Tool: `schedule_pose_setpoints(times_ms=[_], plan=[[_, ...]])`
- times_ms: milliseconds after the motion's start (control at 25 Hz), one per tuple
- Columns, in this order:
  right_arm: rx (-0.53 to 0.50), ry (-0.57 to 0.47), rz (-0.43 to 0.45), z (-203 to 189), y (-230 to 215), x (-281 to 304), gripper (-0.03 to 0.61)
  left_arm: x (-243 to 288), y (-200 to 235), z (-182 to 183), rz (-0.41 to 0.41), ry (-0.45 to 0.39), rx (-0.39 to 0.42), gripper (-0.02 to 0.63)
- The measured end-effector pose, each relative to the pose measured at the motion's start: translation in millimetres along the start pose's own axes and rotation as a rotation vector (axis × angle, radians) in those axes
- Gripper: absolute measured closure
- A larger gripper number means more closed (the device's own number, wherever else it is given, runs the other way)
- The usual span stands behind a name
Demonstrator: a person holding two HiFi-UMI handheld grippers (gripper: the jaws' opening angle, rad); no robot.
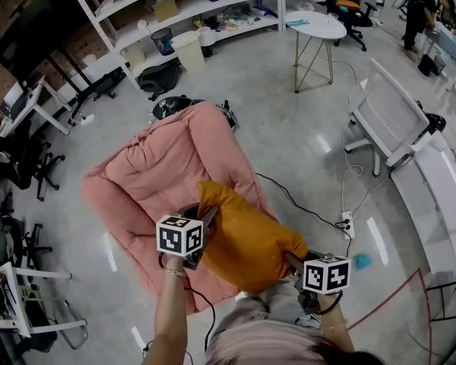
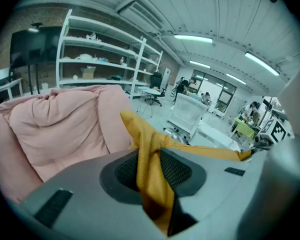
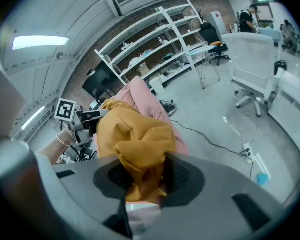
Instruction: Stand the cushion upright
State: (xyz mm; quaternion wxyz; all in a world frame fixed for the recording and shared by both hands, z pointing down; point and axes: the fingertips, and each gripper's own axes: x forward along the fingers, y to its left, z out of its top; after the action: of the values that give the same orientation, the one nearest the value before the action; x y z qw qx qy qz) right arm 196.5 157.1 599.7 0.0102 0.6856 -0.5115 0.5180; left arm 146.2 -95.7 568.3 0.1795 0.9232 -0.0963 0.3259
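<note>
A mustard-yellow cushion (image 1: 245, 238) is held up over the near edge of a pink padded lounge chair (image 1: 159, 177). My left gripper (image 1: 204, 223) is shut on the cushion's upper left corner (image 2: 149, 149), the fabric pinched between the ribbed pads. At the cushion's lower right corner, my right gripper (image 1: 295, 261) is shut on bunched yellow fabric (image 3: 140, 149). The cushion hangs tilted between the two grippers. In the right gripper view the left gripper's marker cube (image 3: 66, 109) shows behind the cushion.
The pink chair stands on a grey floor. A black cable (image 1: 304, 207) runs to a power strip (image 1: 348, 224) at the right. A white chair (image 1: 387, 116), a round white table (image 1: 315, 27) and white shelving (image 1: 190, 10) stand farther off.
</note>
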Motion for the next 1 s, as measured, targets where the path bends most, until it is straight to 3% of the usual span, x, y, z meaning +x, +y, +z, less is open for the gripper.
schedule_pose_setpoints(times_ms=[680,1000], plan=[[-0.149,-0.033,0.026,-20.8,50.6,-21.3,0.440,-115.0,-3.8,-40.9,0.142,-0.129,-0.076,0.518],[-0.212,-0.072,-0.006,-31.5,72.5,-27.0,0.444,-161.1,-5.9,-66.4,0.187,-0.178,-0.109,0.520]])
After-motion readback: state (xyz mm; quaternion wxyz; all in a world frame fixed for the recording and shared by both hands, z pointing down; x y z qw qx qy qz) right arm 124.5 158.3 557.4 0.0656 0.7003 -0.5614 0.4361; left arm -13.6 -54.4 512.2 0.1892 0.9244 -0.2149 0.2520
